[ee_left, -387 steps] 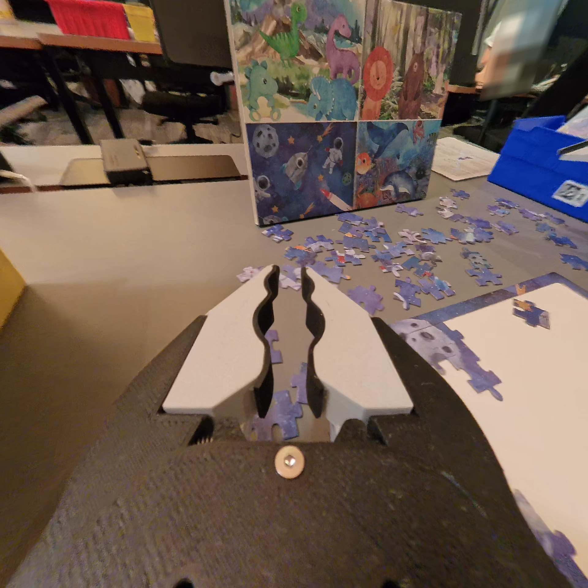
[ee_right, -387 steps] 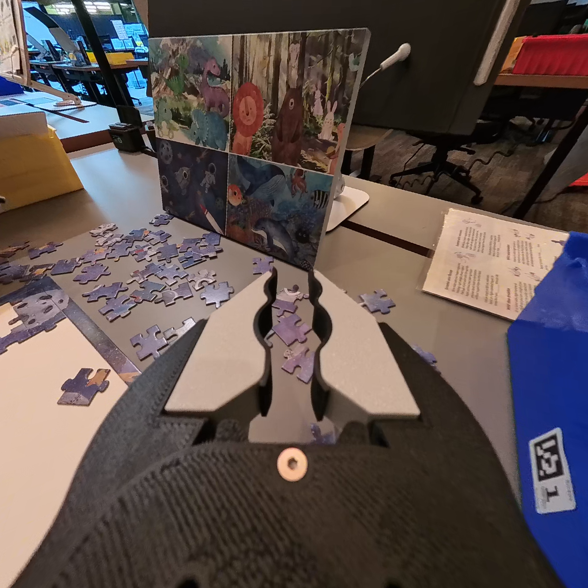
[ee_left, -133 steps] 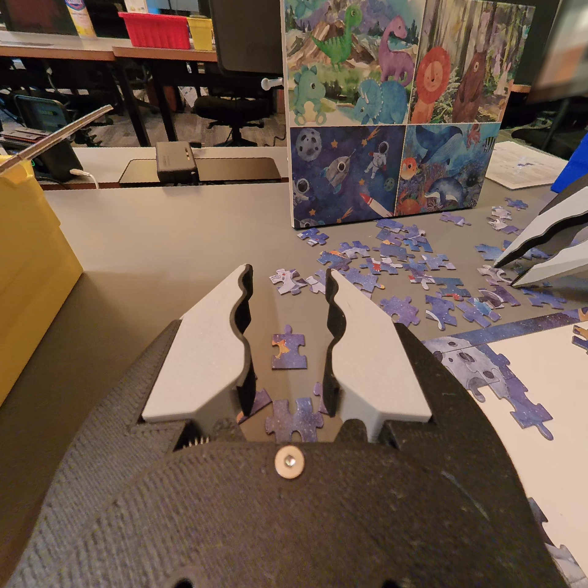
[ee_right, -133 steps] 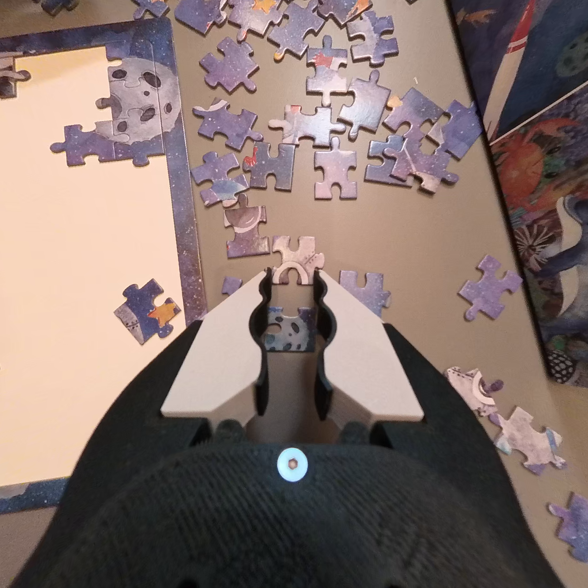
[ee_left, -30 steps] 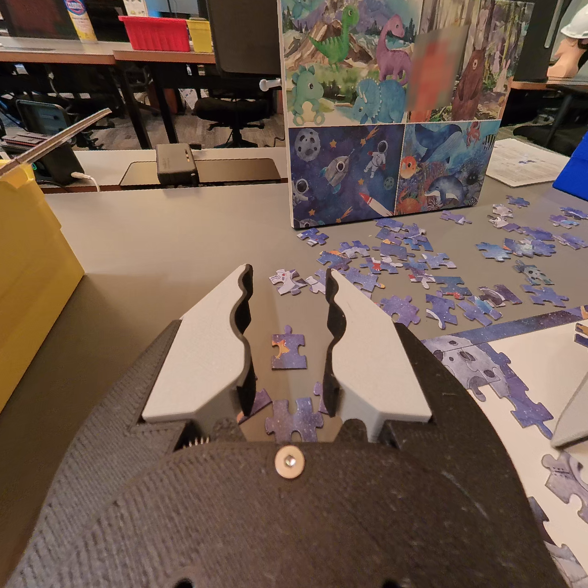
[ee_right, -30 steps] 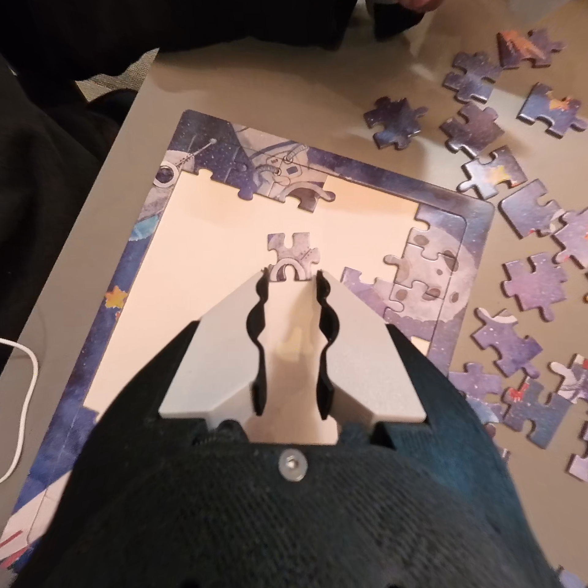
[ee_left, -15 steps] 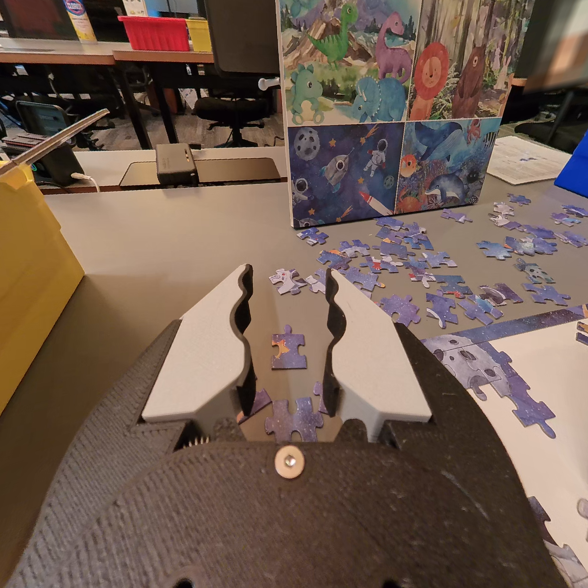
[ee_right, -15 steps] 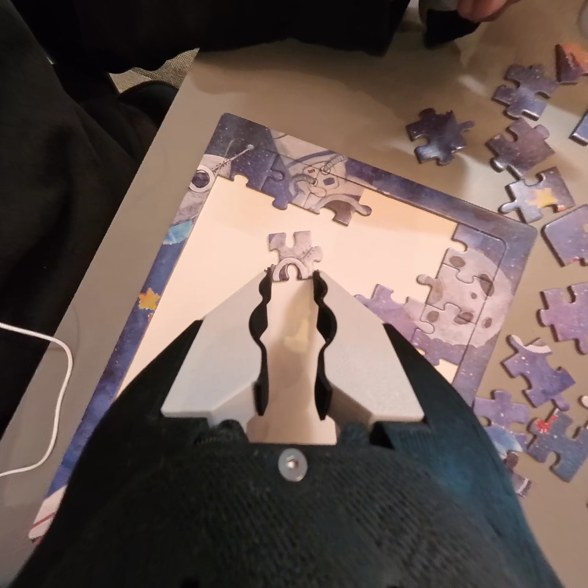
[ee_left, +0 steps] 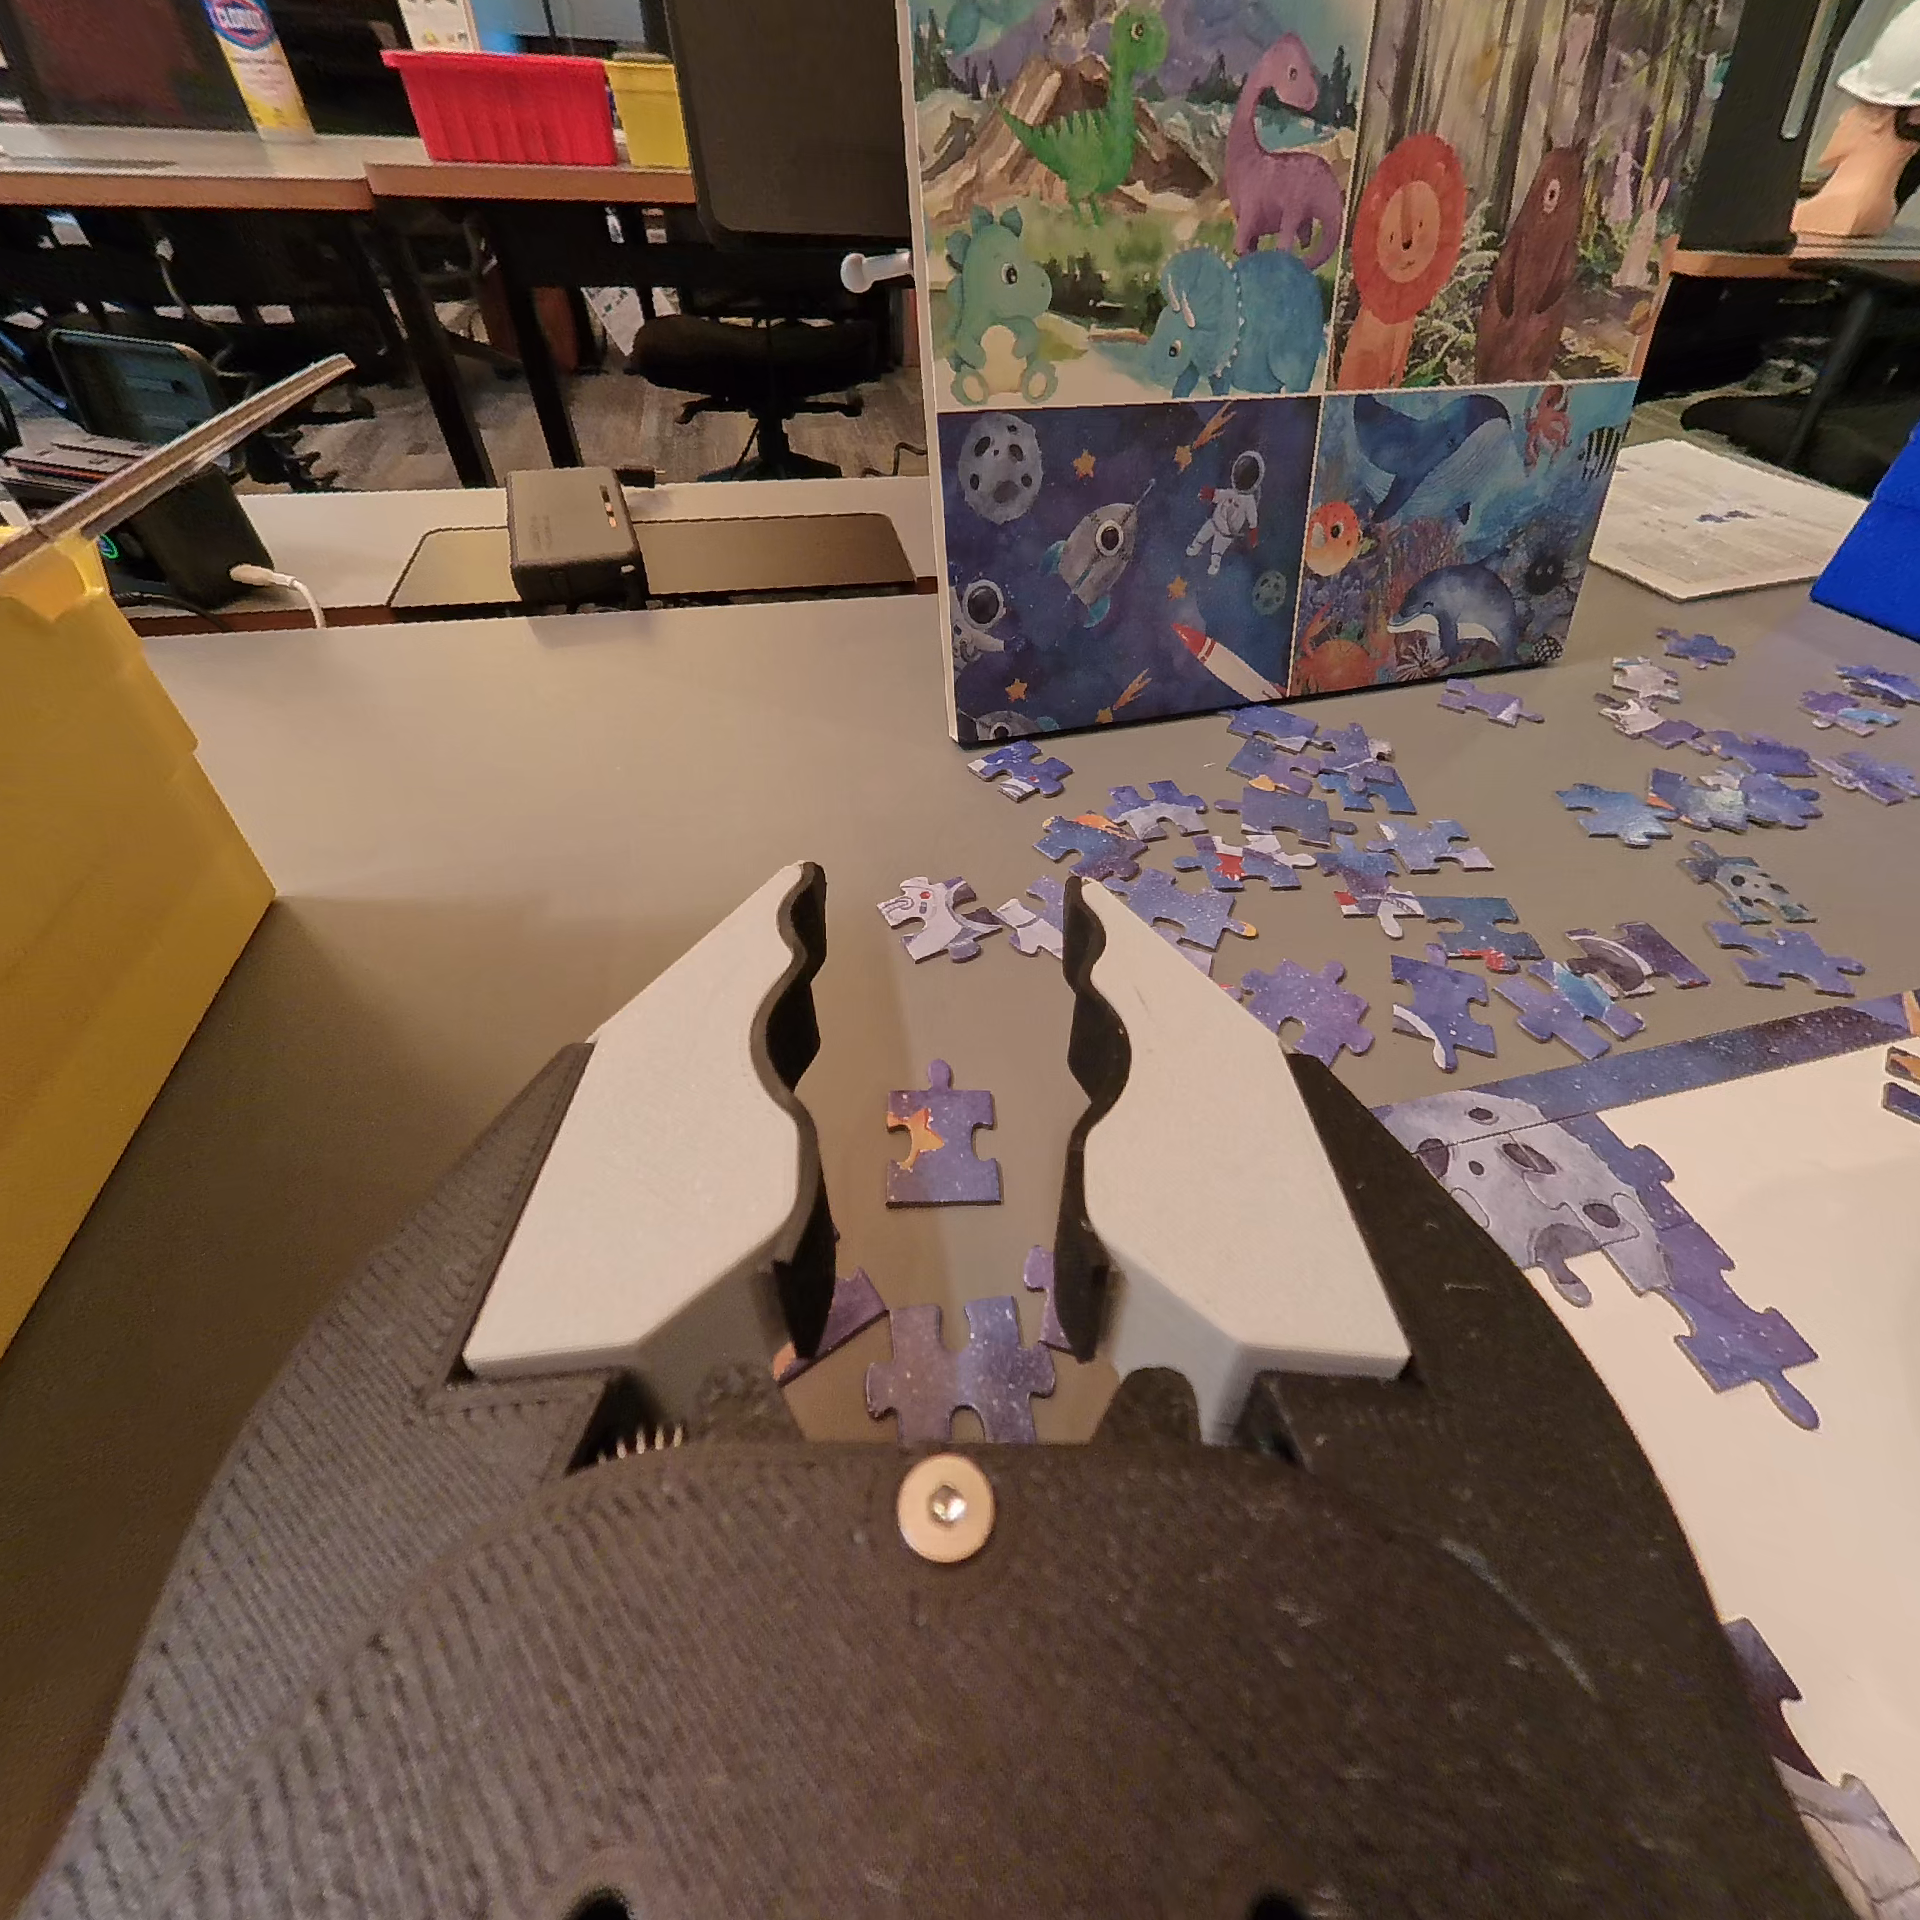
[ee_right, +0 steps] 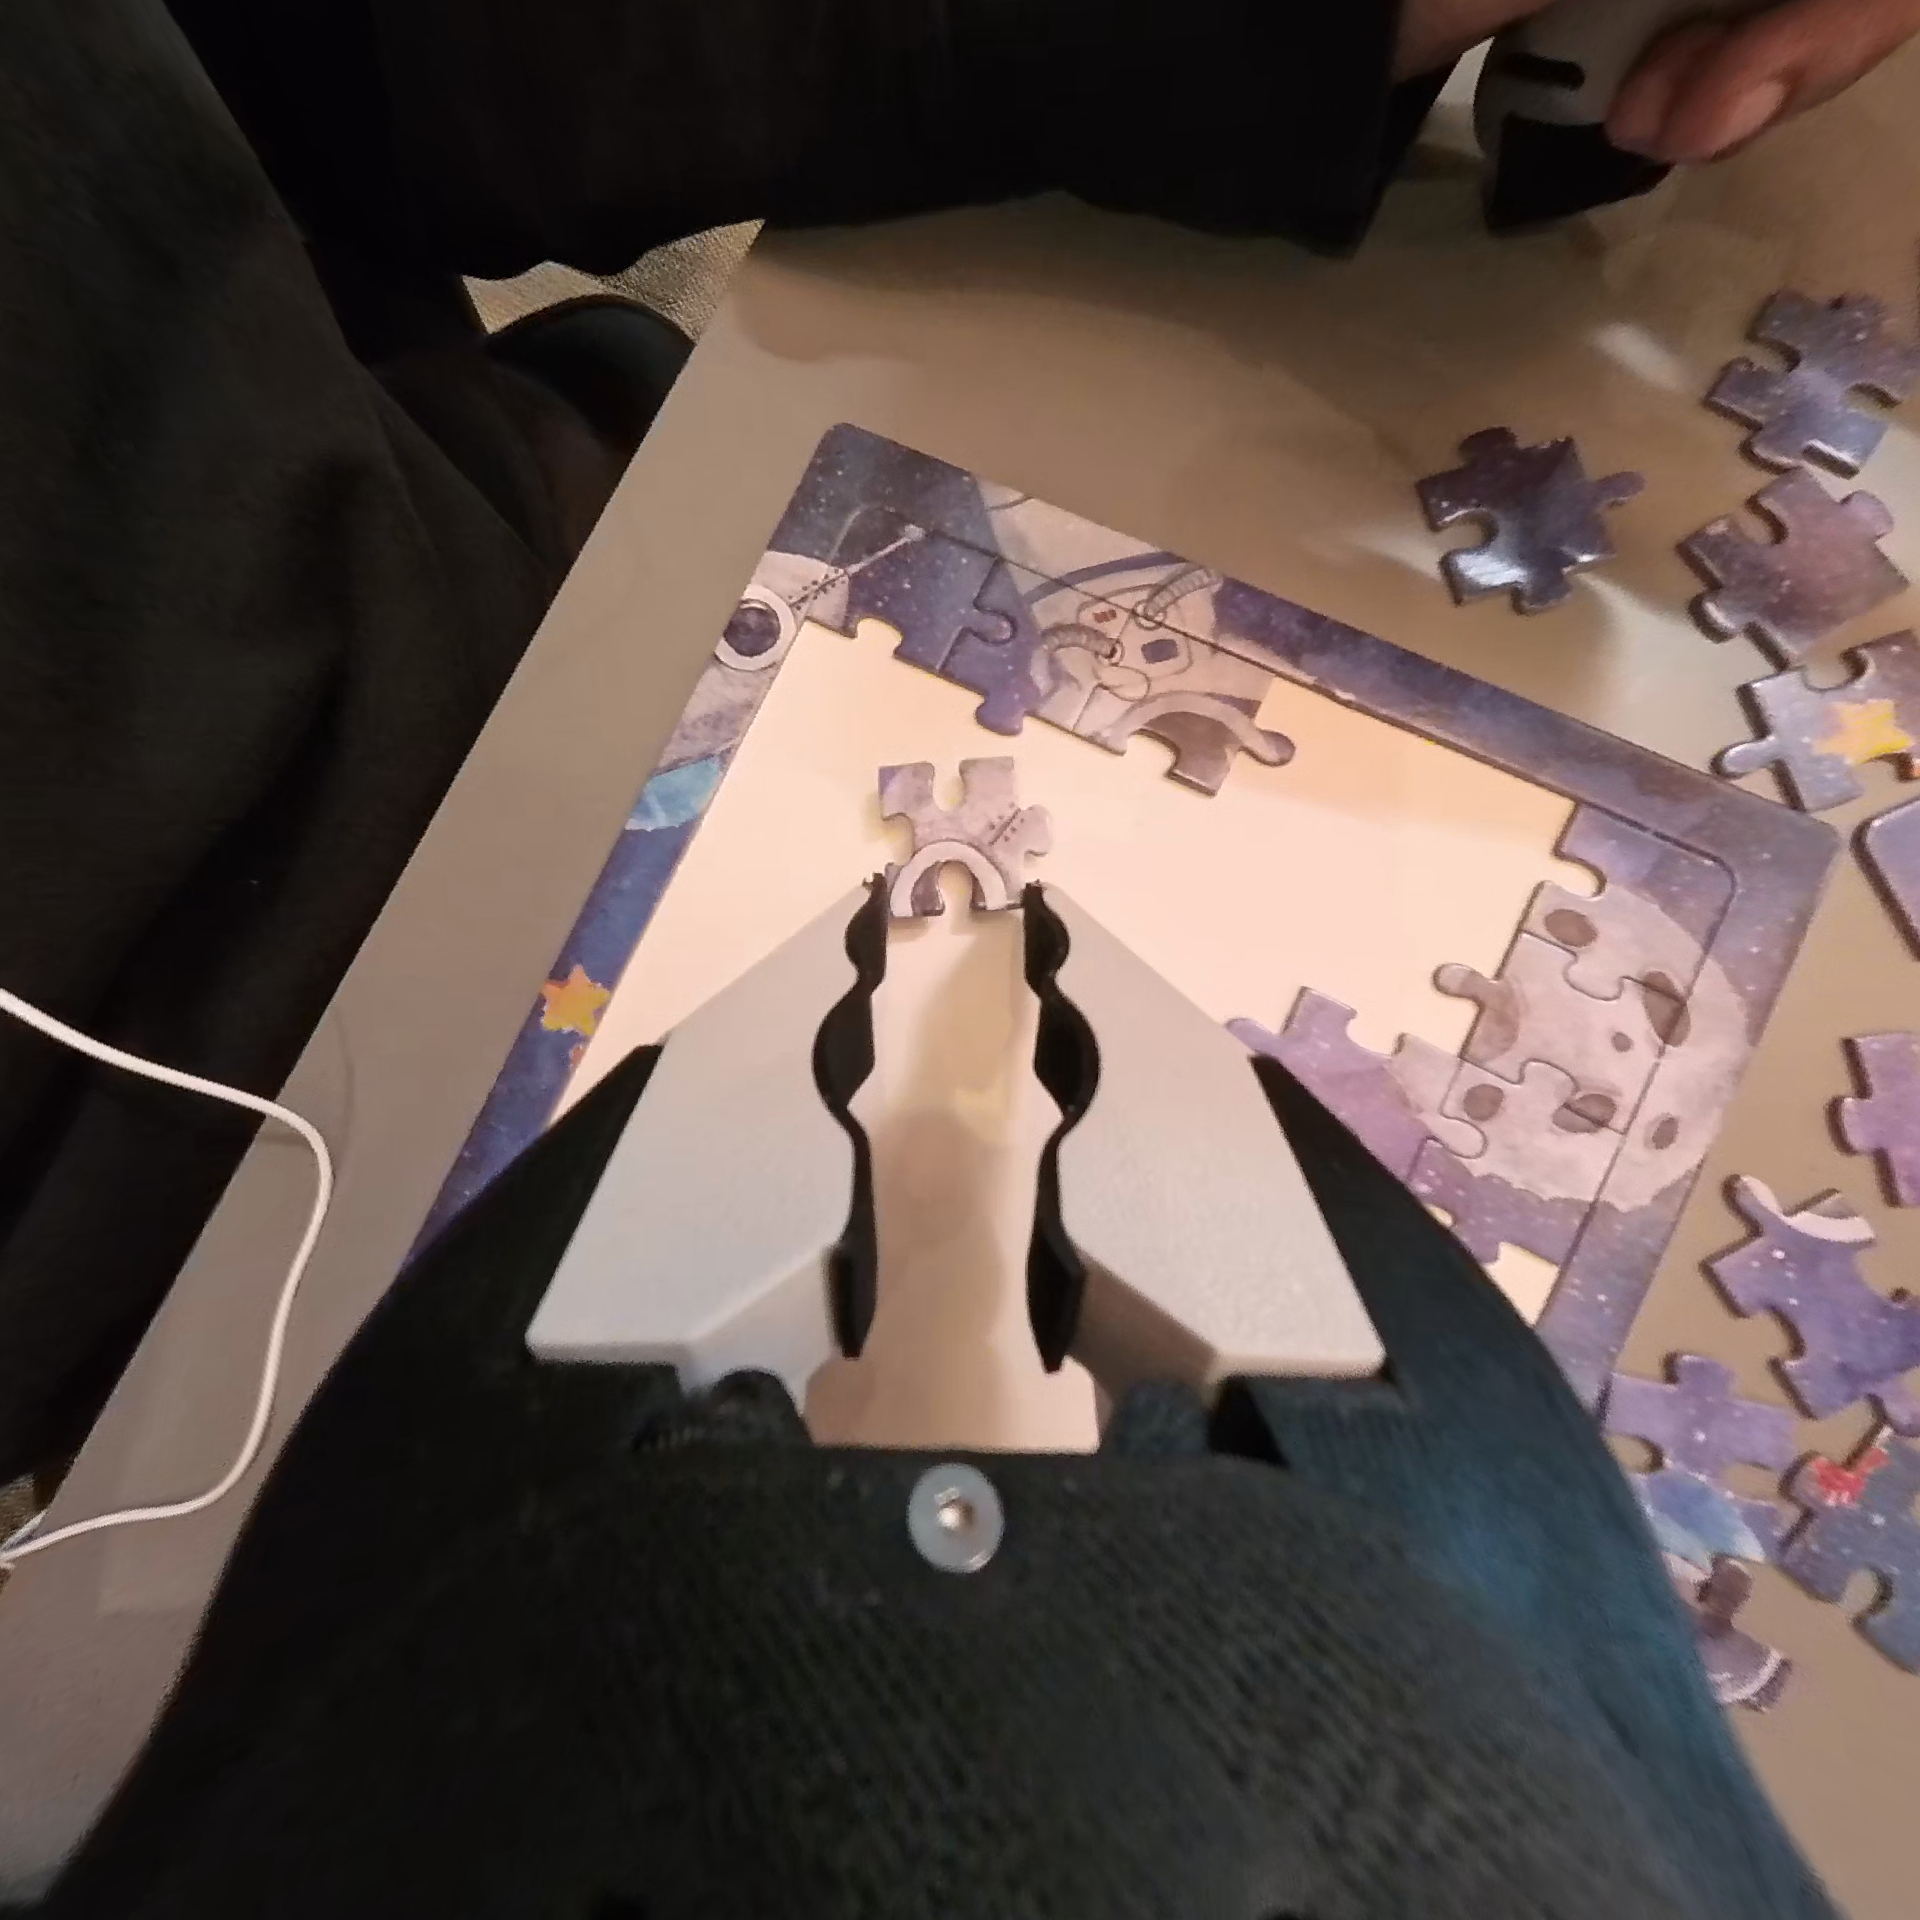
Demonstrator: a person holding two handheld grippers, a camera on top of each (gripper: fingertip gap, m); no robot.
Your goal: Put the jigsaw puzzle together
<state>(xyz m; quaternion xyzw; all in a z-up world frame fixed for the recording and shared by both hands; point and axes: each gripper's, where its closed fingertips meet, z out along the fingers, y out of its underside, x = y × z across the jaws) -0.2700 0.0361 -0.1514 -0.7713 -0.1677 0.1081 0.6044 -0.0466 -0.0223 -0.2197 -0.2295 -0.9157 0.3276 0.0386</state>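
Observation:
My right gripper [ee_right: 954,902] is shut on a pale grey puzzle piece with a white arch [ee_right: 961,842], pinched at the fingertips. It holds the piece over the cream inside of the puzzle tray [ee_right: 1195,862], near the joined pieces with a robot picture [ee_right: 1122,665] along the tray's far border. My left gripper [ee_left: 943,894] is open and empty, low over the grey table. A dark blue piece with an orange star [ee_left: 940,1138] lies flat between its fingers, untouched. Another purple piece [ee_left: 961,1366] lies near the finger roots.
Several loose blue and purple pieces [ee_left: 1351,852] are scattered on the table. A picture box [ee_left: 1278,353] stands behind them. A yellow bin [ee_left: 94,914] is at the left. A person's hand [ee_right: 1704,73] and dark sleeve lie beyond the tray. A white cable [ee_right: 239,1132] runs off the table's edge. Spacing between my two grippers at the tips: around 25 cm.
My right gripper has carried the grey arch piece across the tray's inside towards the corner with the robot pieces. The left gripper has not moved.

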